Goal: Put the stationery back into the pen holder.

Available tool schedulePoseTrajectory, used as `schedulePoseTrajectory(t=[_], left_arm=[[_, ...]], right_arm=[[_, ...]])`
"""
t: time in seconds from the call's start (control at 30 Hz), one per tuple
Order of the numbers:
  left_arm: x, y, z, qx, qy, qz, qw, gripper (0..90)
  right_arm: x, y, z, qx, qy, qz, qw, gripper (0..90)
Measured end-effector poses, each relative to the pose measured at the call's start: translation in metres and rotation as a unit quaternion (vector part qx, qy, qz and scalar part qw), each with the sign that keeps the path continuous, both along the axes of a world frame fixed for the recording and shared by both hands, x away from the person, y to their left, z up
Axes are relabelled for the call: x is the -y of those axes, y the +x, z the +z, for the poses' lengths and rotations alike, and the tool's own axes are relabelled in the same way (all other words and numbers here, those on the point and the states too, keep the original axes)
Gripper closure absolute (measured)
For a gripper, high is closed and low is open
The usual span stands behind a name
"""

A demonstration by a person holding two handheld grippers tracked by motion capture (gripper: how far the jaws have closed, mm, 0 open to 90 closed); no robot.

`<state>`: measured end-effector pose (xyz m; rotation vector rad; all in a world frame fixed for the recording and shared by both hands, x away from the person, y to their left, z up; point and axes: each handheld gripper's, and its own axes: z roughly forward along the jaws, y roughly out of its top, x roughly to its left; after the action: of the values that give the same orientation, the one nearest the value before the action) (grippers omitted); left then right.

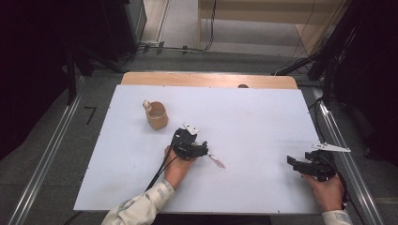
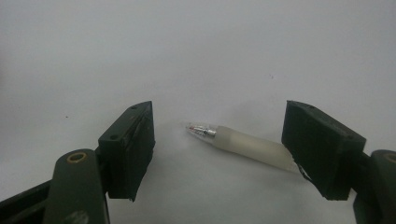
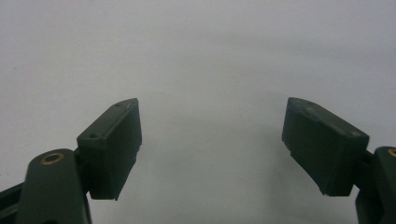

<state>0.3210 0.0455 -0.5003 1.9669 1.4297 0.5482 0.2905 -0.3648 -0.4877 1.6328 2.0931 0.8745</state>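
Pen [image 2: 247, 143] lying flat on white table [image 1: 263, 122], between spread jaws of left gripper [image 2: 218, 144], touching neither pad; metal tip pointing toward left jaw, frosted barrel running behind right jaw. From high view, pen [image 1: 217, 161] sitting just right of left gripper [image 1: 199, 151], near table's front middle. Right gripper [image 3: 212, 140] hovering over bare table at front right, jaws gaping wide, holding nothing. Farther back, wooden cup [image 1: 156, 115] standing upright, small object leaning at its rim.
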Motion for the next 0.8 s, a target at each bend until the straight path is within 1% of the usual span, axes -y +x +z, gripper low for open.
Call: schedulePoseTrajectory(t=[0.17, 0.27, 0.33, 0.43, 0.6, 0.8], left_arm=[[0.005, -0.001, -0.001, 0.003, 0.002, 0.007, 1.0, 28.1], [0.003, -0.002, 0.0, 0.003, 0.001, 0.009, 1.0, 28.0], [0.001, -0.004, 0.0, 0.006, -0.001, 0.016, 0.9998, 28.1], [-0.002, -0.008, 0.002, 0.004, -0.007, 0.027, 0.9996, 27.7], [-0.004, -0.013, 0.003, -0.003, -0.017, 0.052, 0.9985, 25.1], [0.001, -0.014, 0.003, -0.003, -0.012, 0.07, 0.9975, 25.2]], right_arm=[[0.0, 0.0, 0.0, 0.0, 0.0, 0.0, 1.0, 18.8], [0.0, 0.0, 0.0, 0.002, 0.001, 0.001, 1.0, 18.8], [0.001, 0.0, 0.0, 0.002, 0.001, 0.002, 1.0, 18.8], [0.001, 0.0, 0.0, 0.002, 0.002, 0.0, 1.0, 18.8], [0.001, 0.0, 0.0, 0.001, 0.002, 0.0, 1.0, 18.8], [-0.001, 0.001, 0.001, 0.003, 0.001, 0.004, 1.0, 18.8]])
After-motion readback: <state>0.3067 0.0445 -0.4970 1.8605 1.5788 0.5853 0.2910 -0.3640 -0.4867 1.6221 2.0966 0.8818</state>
